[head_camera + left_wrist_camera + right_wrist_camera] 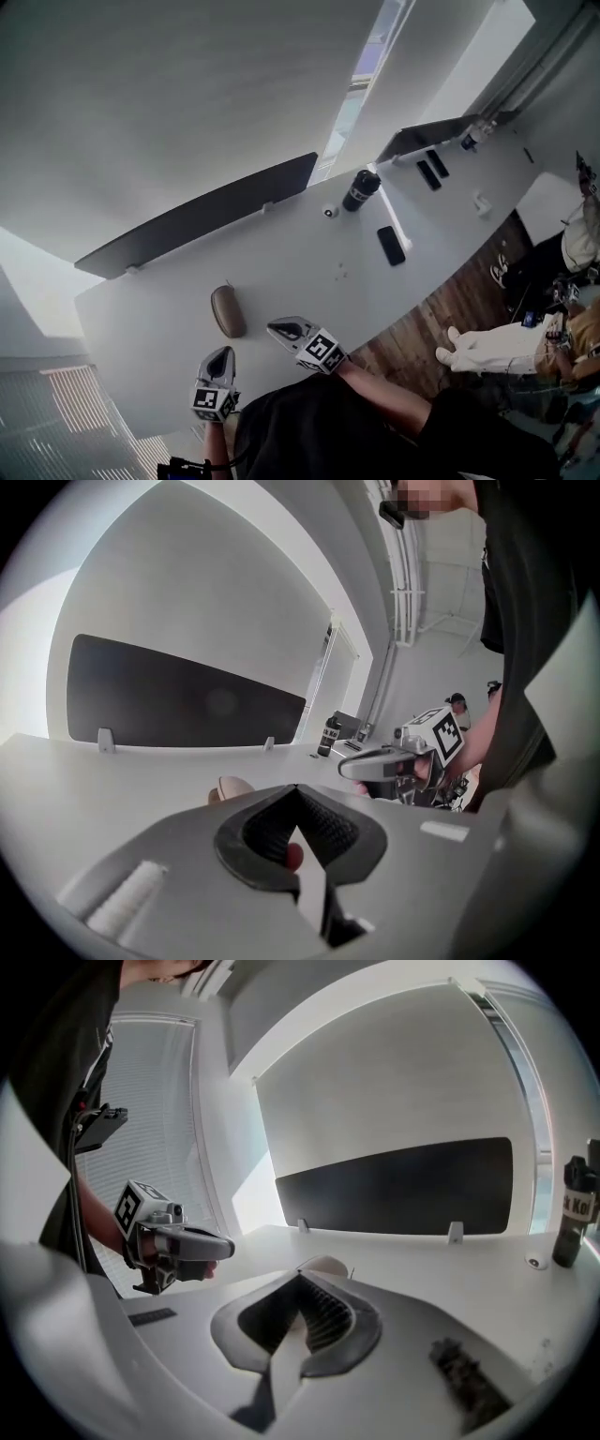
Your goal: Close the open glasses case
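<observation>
A tan oval glasses case lies on the white desk, and its lid looks down. My left gripper hovers just short of the case's near end, jaws together with nothing between them. To the case's right, my right gripper is also shut and empty. In the left gripper view the case peeks over the left gripper, with the right gripper beyond. In the right gripper view the case sits just past the right gripper, with the left gripper off to the left.
A black bottle and a small round item stand near the dark divider panel. A phone lies mid-desk, two more phones farther right. A seated person is beyond the desk's right edge.
</observation>
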